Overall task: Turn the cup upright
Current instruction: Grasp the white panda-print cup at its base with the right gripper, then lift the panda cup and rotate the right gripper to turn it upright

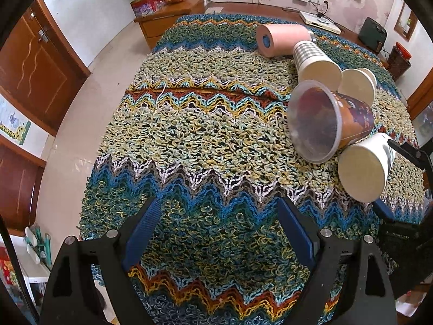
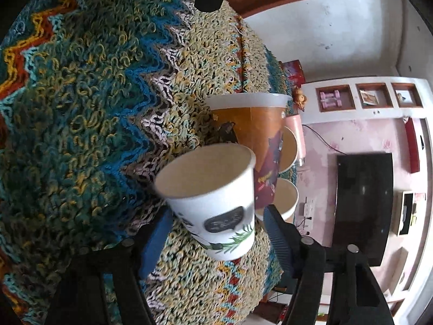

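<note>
- The left tool (image 1: 219, 216) hung with its blue ribbed fingers (image 1: 143, 227) spread wide and nothing between them, over the lower middle of the desk's shaggy zigzag cover (image 1: 189, 135).
- In the left wrist view that looped-yarn cover lay bare across the centre and left; its left edge dropped to pale floor (image 1: 81, 124) and a wooden door (image 1: 32, 62) at the far left.
- The right side of that view was crowded: a pink roll (image 1: 281, 40) lying on its side at the upper right, a ribbed stack of paper cups (image 1: 314, 59) touching it, another cream cup (image 1: 358, 84) behind, and a clear-rimmed brown printed plastic cup (image 1: 330, 119) on its side.
- The white paper cup (image 2: 213, 203) sat between the right tool's (image 2: 216, 230) blue fingers (image 2: 155, 238), near the lower centre of the right wrist view, its leaf-and-speech-bubble print facing the camera. The fingers stood either side of its tapered wall; whether they pressed on it I could not tell.
- In the left wrist view the same cup showed at the right edge, its open mouth toward the lens, just beside the brown cup.
- The desk's edge curved down the right of the right wrist view, with a pink wall (image 2: 338, 135) and dark television (image 2: 362, 205) beyond.
</note>
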